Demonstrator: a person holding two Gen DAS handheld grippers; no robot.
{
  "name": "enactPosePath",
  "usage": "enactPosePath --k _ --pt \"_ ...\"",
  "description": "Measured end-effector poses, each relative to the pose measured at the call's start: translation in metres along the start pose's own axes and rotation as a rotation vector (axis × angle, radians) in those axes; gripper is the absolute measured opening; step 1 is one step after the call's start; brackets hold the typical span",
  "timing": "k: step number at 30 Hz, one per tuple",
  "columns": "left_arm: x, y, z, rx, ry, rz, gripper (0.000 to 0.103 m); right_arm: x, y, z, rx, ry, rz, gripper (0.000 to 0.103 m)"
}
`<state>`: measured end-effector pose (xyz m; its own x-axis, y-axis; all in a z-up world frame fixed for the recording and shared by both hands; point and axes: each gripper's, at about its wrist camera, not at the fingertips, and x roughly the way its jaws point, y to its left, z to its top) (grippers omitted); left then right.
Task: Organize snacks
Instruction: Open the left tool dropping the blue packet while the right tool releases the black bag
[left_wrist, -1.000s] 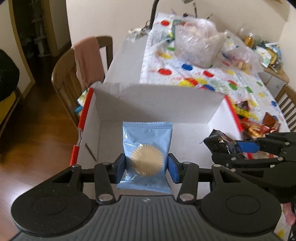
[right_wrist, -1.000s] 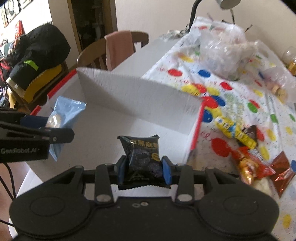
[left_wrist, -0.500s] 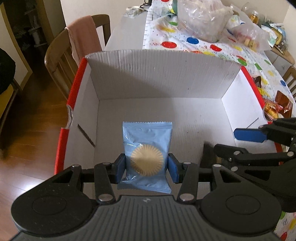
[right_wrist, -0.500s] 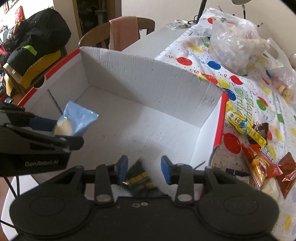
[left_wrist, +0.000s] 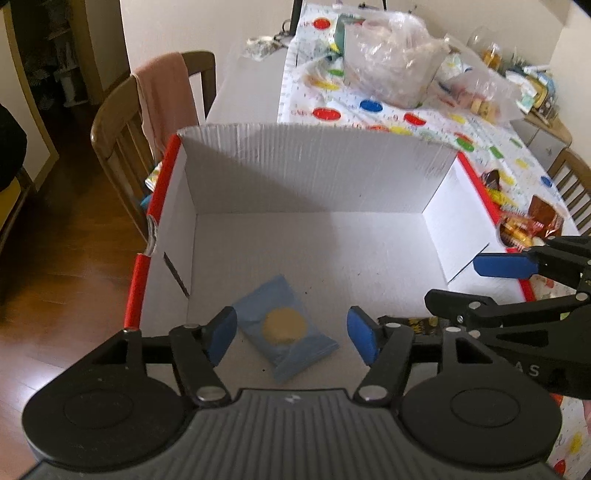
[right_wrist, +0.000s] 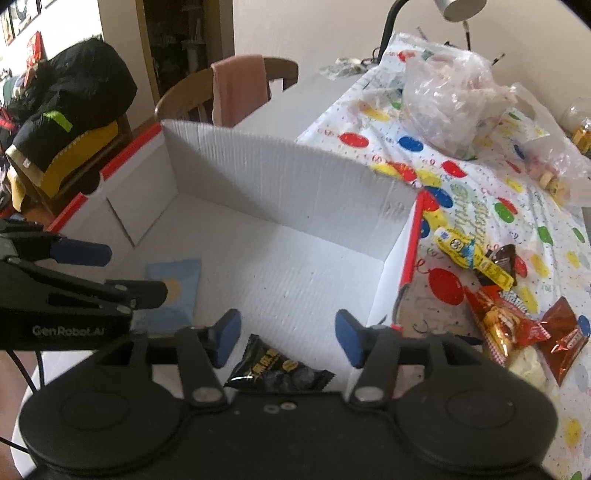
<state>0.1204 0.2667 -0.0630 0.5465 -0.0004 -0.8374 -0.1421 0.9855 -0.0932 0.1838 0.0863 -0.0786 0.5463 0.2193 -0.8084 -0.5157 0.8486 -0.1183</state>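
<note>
On the left we see the left claw (left_wrist: 291, 336) with its jaws opening, pads clear of the blue snack packet (left_wrist: 286, 334), which lies flat on the floor of the white cardboard box (left_wrist: 317, 173) near its left wall. Further right, our right claw (right_wrist: 286, 338) is likewise opening, and the black snack packet (right_wrist: 279, 371) lies loose on the box floor between its pads. Right of the box, more wrapped snacks (right_wrist: 498, 295) sit on the spotted worktop (right_wrist: 517, 218).

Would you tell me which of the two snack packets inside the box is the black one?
The black packet lies below the right gripper, whose jaws are opening; the other, below the left gripper, is light blue.
</note>
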Motion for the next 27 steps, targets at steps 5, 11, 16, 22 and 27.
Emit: enactPosePath --k 5,11,16,22,27 --pt "-0.017 -0.006 -0.005 -0.001 -0.045 -0.013 0.067 -0.02 -0.003 -0.001 0.01 -0.042 0.006 0.068" --pt "-0.039 -0.018 -0.008 -0.006 -0.108 -0.037 0.07 -0.047 -0.012 -0.007 0.025 -0.094 -0.001 0.076" --pt "-0.059 -0.034 -0.01 -0.001 -0.174 -0.051 0.077 -0.074 -0.026 -0.017 0.048 -0.148 0.002 0.082" --pt "-0.077 -0.062 -0.016 0.01 -0.228 -0.056 0.082 -0.102 -0.047 -0.032 0.059 -0.2 0.018 0.088" --pt "-0.083 -0.094 -0.023 0.024 -0.243 -0.065 0.082 -0.12 -0.071 -0.05 0.074 -0.221 0.03 0.092"
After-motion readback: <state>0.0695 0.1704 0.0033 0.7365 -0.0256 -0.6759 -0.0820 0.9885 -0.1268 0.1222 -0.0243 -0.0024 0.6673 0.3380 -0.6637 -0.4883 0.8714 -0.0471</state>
